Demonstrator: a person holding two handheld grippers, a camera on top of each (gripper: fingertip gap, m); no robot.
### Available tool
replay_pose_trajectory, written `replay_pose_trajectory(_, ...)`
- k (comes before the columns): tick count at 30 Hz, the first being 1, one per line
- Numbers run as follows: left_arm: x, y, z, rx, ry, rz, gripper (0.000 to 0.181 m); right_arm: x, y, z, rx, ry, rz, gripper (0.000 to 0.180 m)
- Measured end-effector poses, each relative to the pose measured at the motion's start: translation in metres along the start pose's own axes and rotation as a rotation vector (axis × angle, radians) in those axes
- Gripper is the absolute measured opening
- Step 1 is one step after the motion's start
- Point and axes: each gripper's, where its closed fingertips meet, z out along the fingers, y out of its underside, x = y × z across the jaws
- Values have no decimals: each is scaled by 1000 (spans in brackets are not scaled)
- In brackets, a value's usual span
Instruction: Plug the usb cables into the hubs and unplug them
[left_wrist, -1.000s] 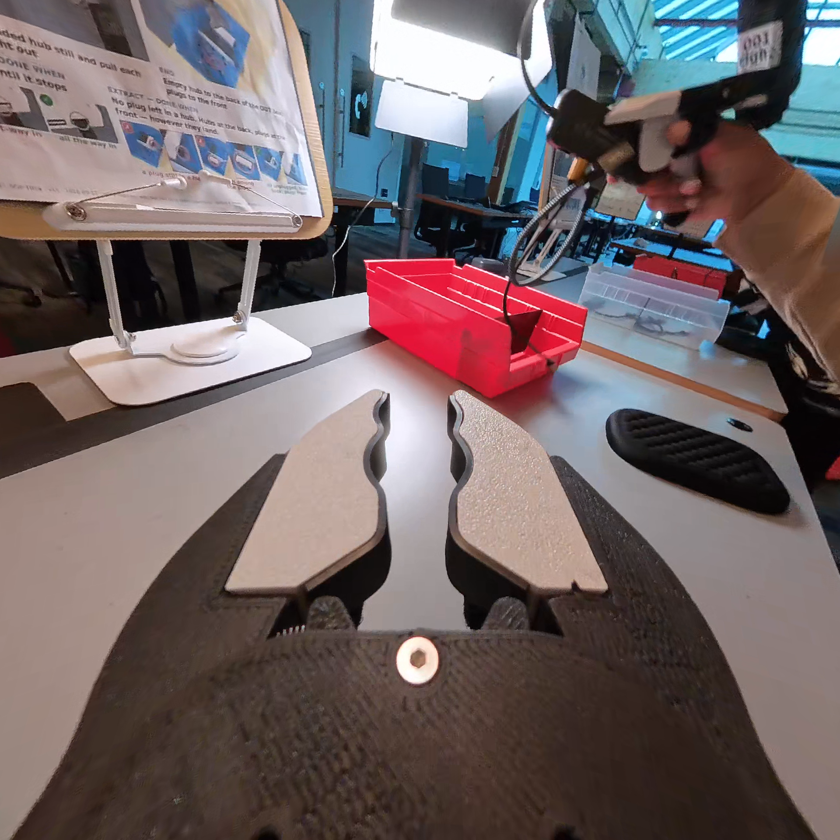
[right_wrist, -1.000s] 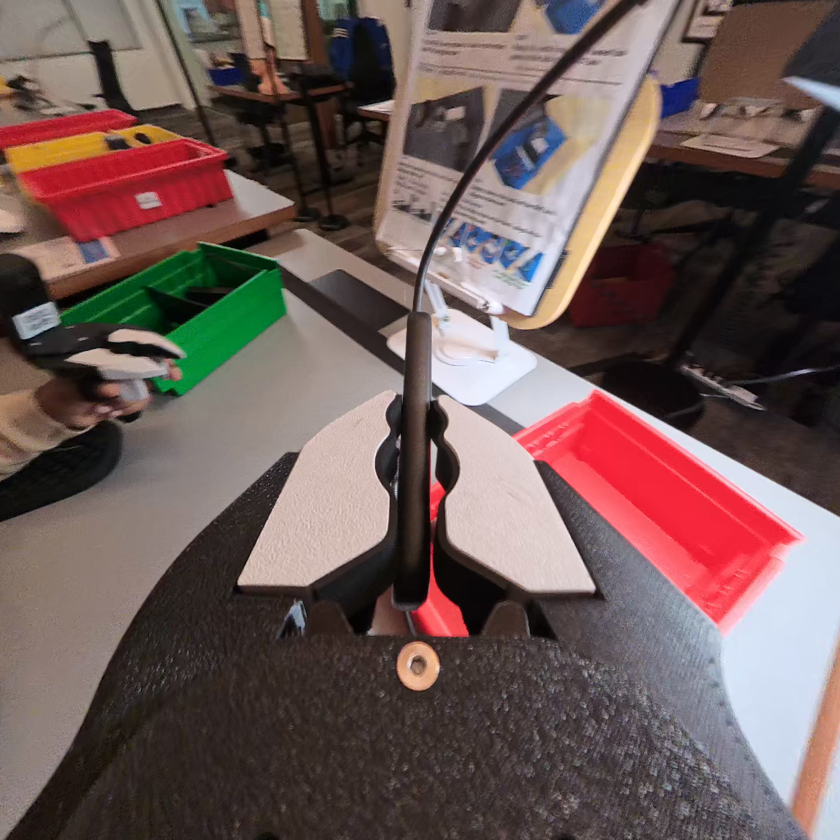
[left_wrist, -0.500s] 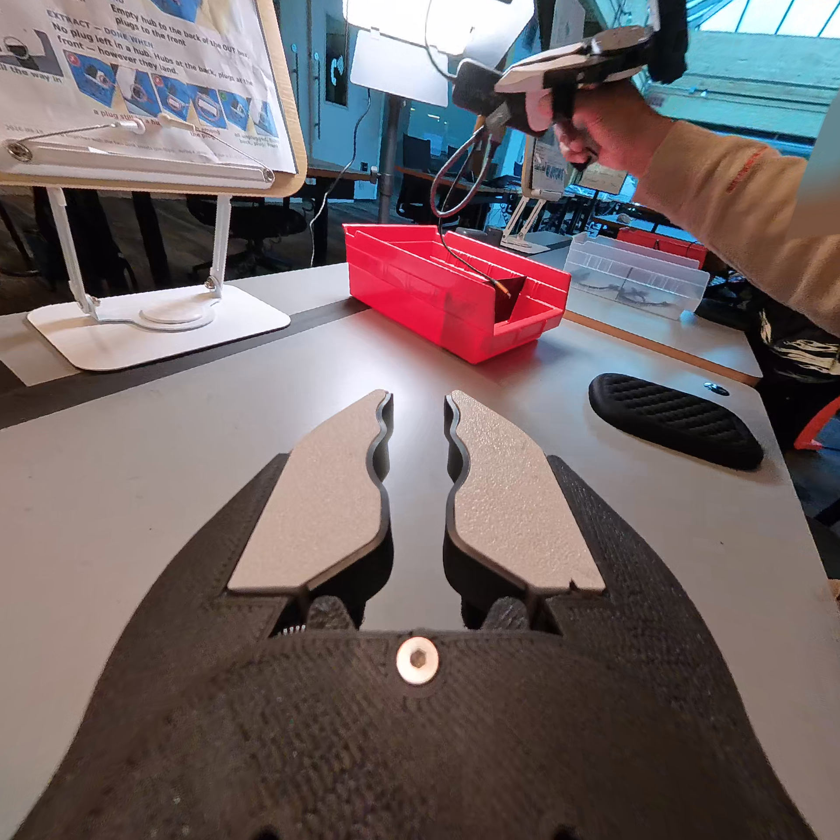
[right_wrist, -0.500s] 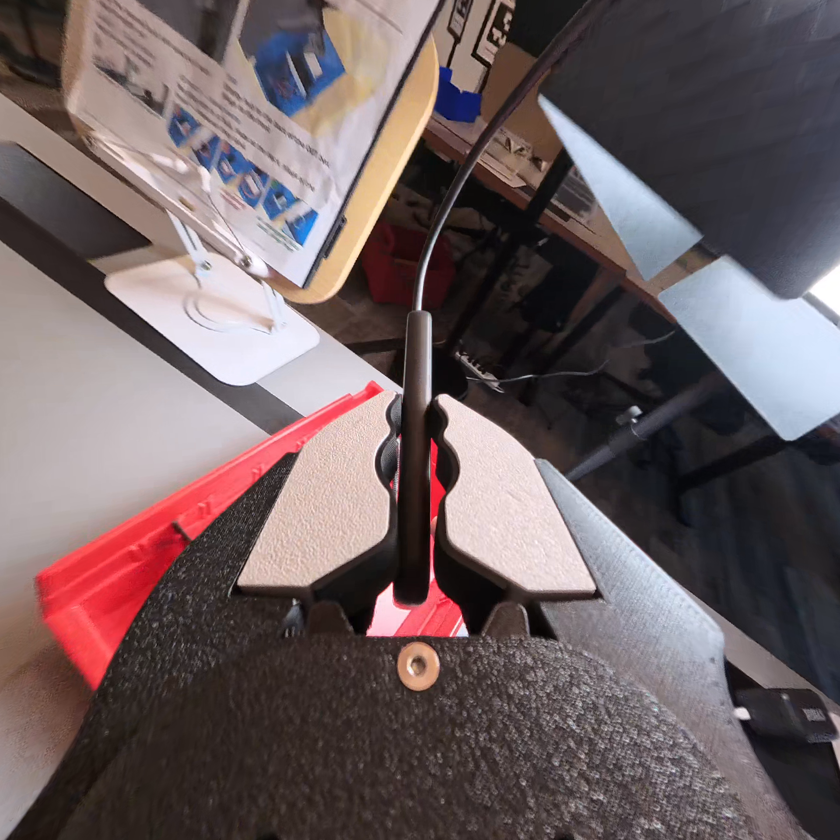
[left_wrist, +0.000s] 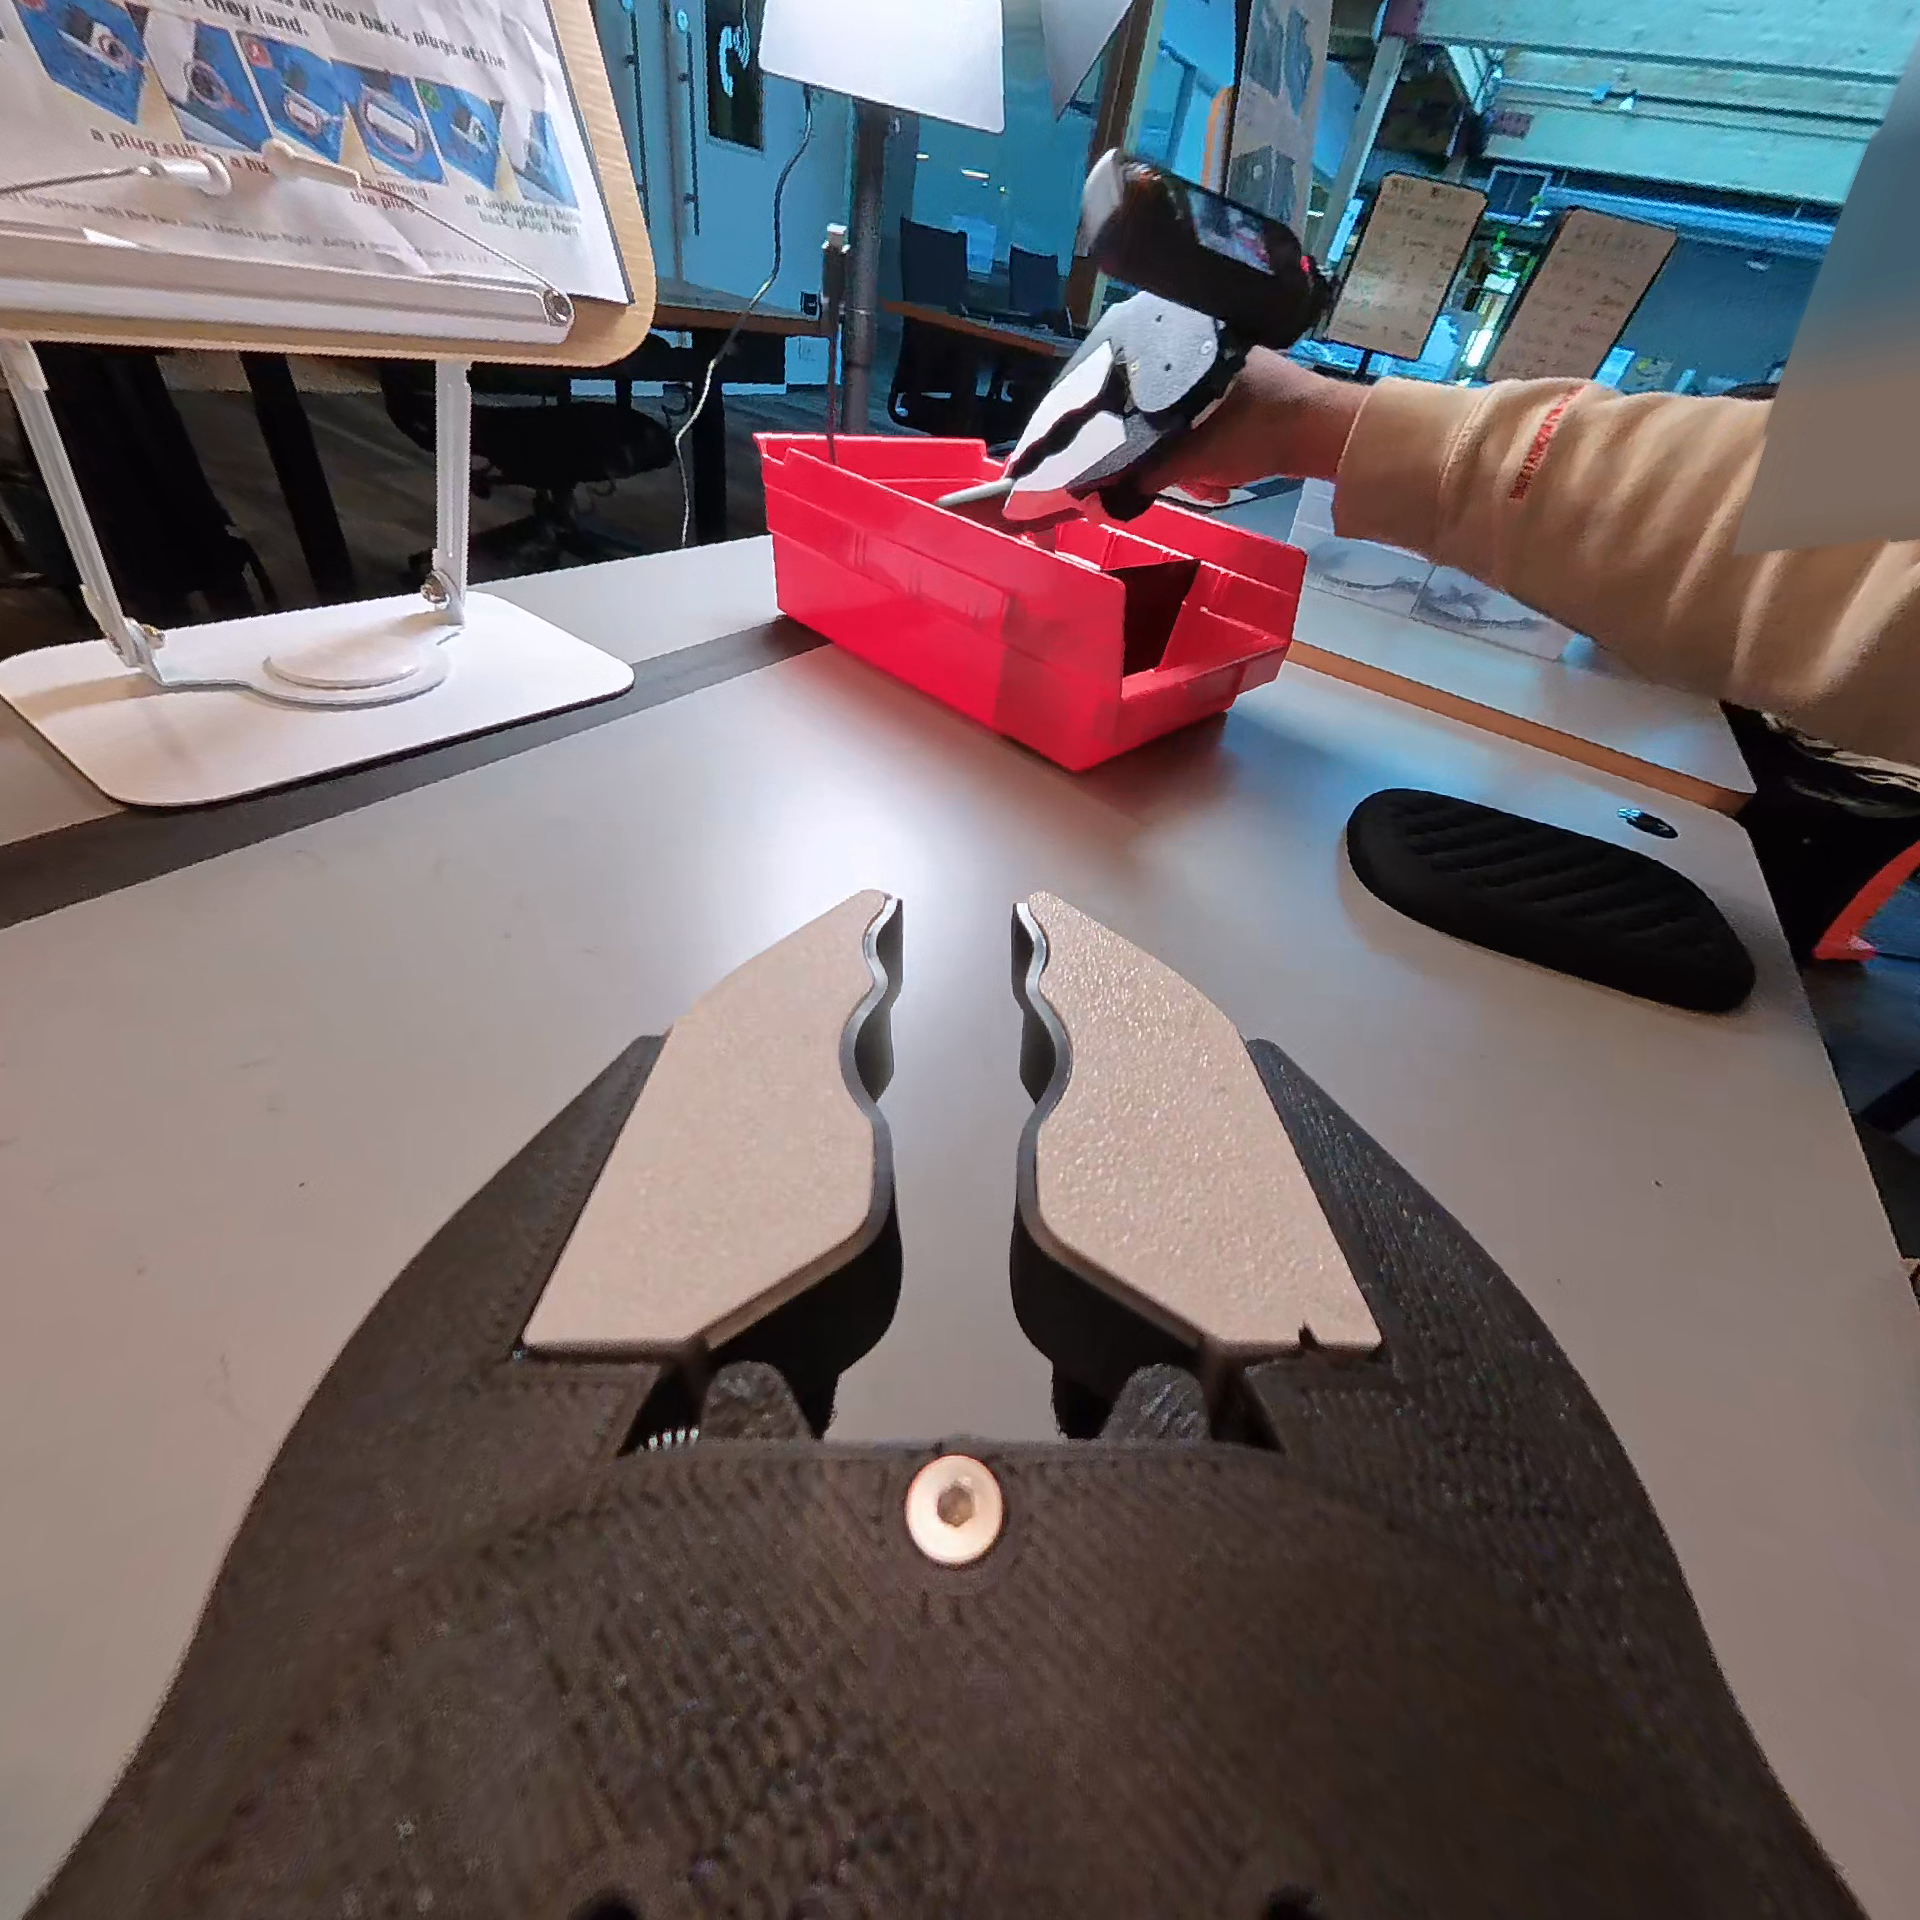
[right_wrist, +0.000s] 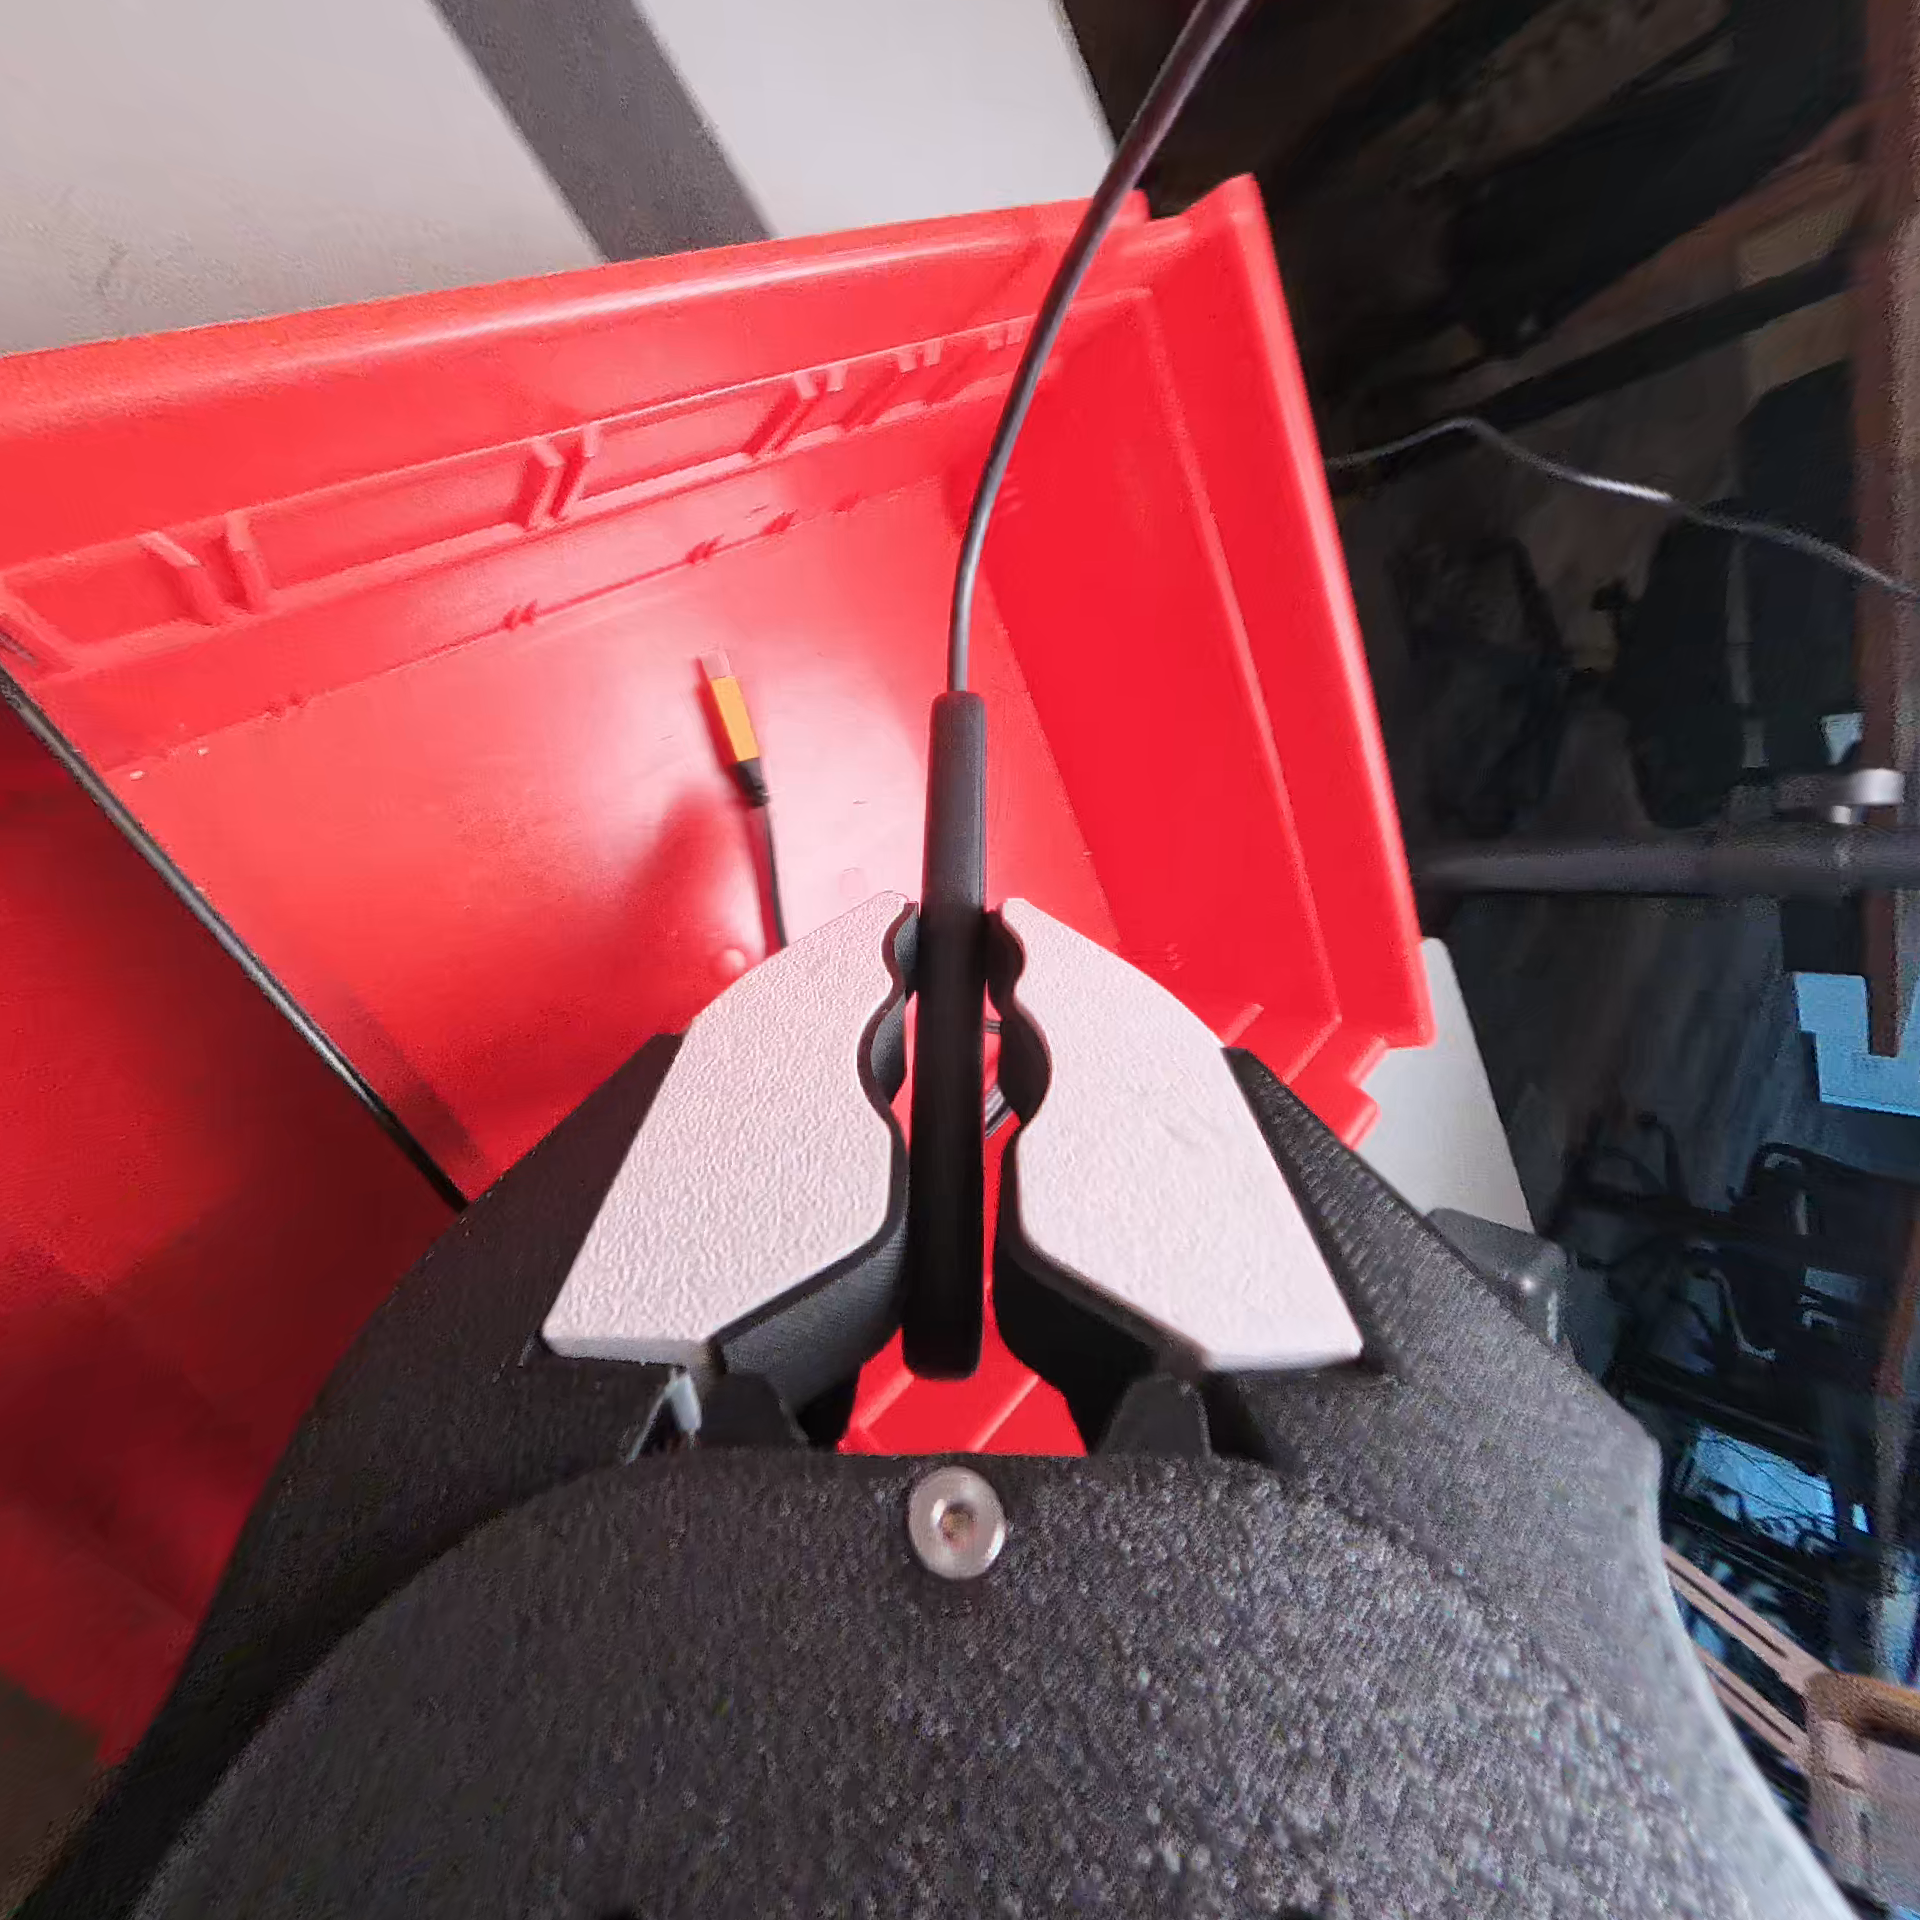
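My right gripper (right_wrist: 951, 914) is shut on the black moulded end of a thin black USB cable (right_wrist: 956, 810). It points down into the red bin (right_wrist: 520, 343). The cable runs up and out over the bin's far wall. An orange-tipped plug (right_wrist: 732, 727) on a dark cable lies on the bin floor just left of my fingers. In the left wrist view the right gripper (left_wrist: 1023, 499) dips into the red bin (left_wrist: 935, 613), held by a hand. My left gripper (left_wrist: 956, 914) is open and empty, low over the grey table (left_wrist: 416, 987). No hub is in view.
A white document stand (left_wrist: 312, 665) with an instruction sheet stands at the back left. A black padded rest (left_wrist: 1548, 894) lies at the right near the table edge. A black divider (left_wrist: 1153, 613) sits in the bin's near end. A clear tray (left_wrist: 1455, 603) is behind, on another table.
My right gripper has come down from above the red bin into it, still holding the black cable. My left gripper has stayed open over the table, shifting only slightly.
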Motion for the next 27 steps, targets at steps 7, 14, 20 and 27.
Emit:
replay_pose_trajectory(7,-1,4,0,-10,-7,1,20,-32,-4,21,-153,-65,-97,18)
replay_pose_trajectory(14,-3,2,-2,-7,-17,7,20,-22,-38,-31,138,-200,234,43)
replay_pose_trajectory(20,-8,-1,-4,11,-49,9,23,-30,-53,-92,439,-187,368,46)
replay_pose_trajectory(27,-23,-12,-15,46,-149,56,27,-86,-43,-132,633,-137,405,45)
